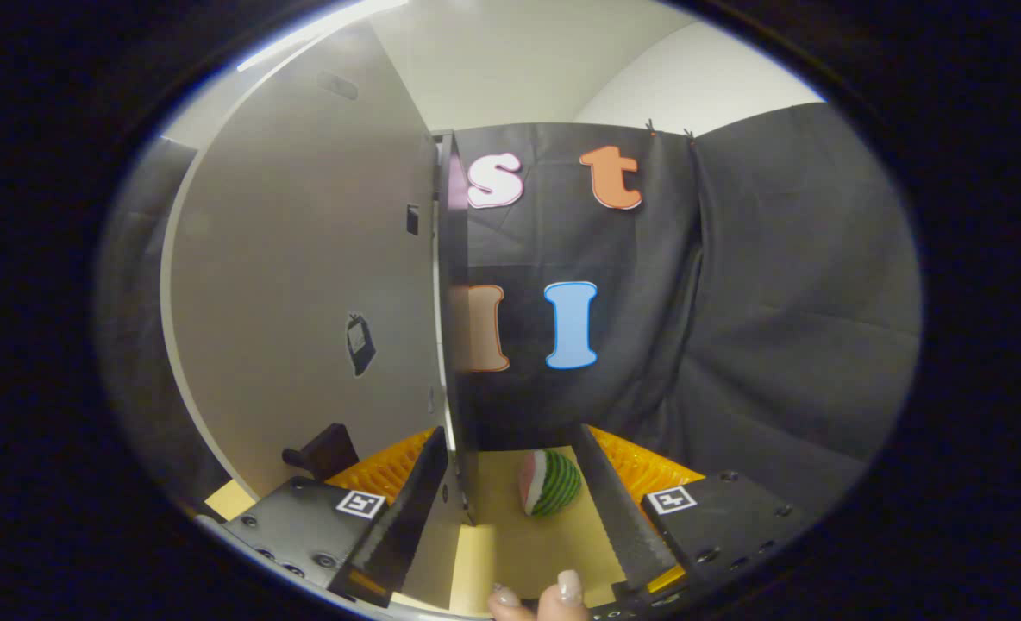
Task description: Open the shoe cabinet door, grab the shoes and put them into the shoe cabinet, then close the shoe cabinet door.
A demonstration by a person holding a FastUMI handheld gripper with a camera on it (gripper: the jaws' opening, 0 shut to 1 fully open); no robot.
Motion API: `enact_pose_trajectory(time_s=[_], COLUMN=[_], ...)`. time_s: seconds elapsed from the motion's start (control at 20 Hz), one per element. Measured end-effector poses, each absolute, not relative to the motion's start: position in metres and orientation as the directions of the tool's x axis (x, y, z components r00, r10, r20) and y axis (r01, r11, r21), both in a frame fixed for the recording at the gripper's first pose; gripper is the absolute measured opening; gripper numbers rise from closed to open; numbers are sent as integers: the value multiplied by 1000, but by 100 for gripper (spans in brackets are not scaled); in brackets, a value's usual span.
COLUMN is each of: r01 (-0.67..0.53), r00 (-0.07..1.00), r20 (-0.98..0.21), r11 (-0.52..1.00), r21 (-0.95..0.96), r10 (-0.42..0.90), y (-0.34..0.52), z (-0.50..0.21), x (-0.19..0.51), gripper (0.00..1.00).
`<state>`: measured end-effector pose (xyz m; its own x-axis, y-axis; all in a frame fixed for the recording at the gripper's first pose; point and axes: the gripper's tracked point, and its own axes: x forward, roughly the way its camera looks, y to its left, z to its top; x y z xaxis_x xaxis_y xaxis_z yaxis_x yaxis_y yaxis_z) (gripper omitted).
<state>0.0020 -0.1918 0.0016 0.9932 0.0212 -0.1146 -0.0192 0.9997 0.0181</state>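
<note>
Pale tabletop [554,552]; watermelon slice [549,483] resting on it, cabinet door [303,285] edge beside.

The claw [510,509] stands spread wide, its two fingers [407,509] apart with nothing pressed between them. The open cabinet door [303,285] rises edge-on just ahead of the left finger, its dark edge running up from the finger's tip. A dark handle [325,450] juts from the door's lower face. Between the fingers, on the pale surface [536,543], lies a watermelon toy [550,483]. A person's fingertips [554,595] show at the claw's base.
</note>
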Motion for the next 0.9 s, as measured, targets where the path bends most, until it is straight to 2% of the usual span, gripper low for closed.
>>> enact_pose_trajectory(time_s=[0.45,0.9], r01=[0,-62], r00=[995,993], r20=[-104,-93], r11=[999,996], r21=[48,66], r10=[5,68], y=[-112,-18], z=[-1,-6], x=[-6,12], gripper=[96,96])
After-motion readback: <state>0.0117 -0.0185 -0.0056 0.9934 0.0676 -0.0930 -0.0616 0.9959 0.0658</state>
